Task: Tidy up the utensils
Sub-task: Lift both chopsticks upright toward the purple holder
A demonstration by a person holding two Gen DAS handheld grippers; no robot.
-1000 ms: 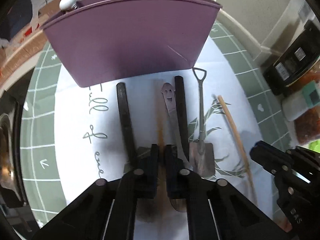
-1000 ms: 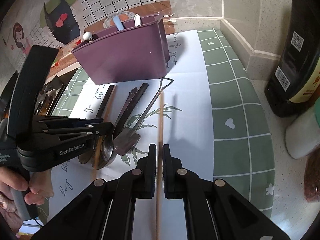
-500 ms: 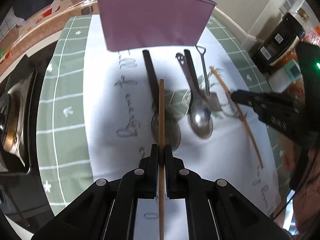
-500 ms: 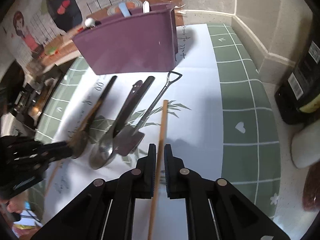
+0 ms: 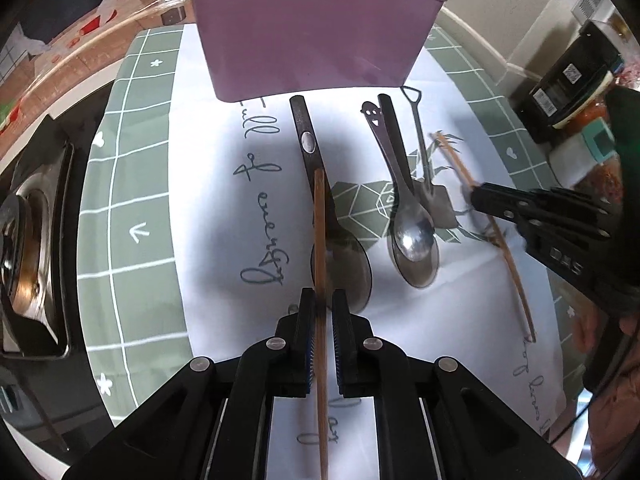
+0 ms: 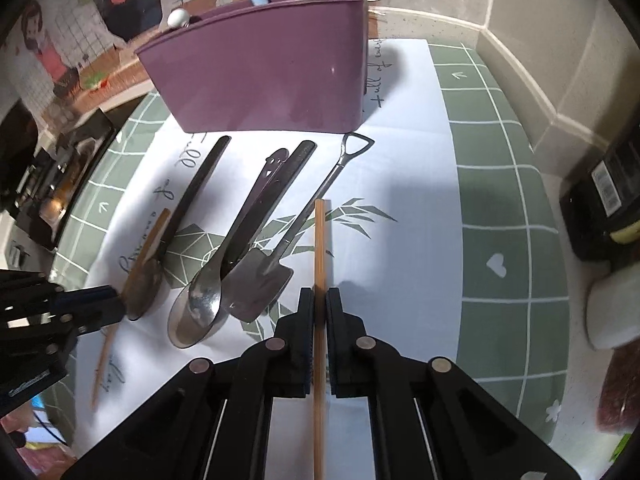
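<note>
Since a second ago the left gripper (image 5: 320, 308) has lifted a wooden chopstick (image 5: 320, 240) off the white cloth (image 5: 208, 208) and pulled back from the purple utensil holder (image 5: 312, 36), which now sits smaller at the top of the frame. Its jaws are clamped on the stick, which runs up the frame's middle over a dark spoon (image 5: 340, 264). At centre right lie a steel spoon (image 5: 412, 232) and a shovel-shaped spoon (image 5: 436, 200).

From the right wrist, the right gripper (image 6: 316, 312) pinches a second chopstick (image 6: 320, 248) at lower centre, beside the shovel-shaped spoon. The holder stands at upper centre.
</note>
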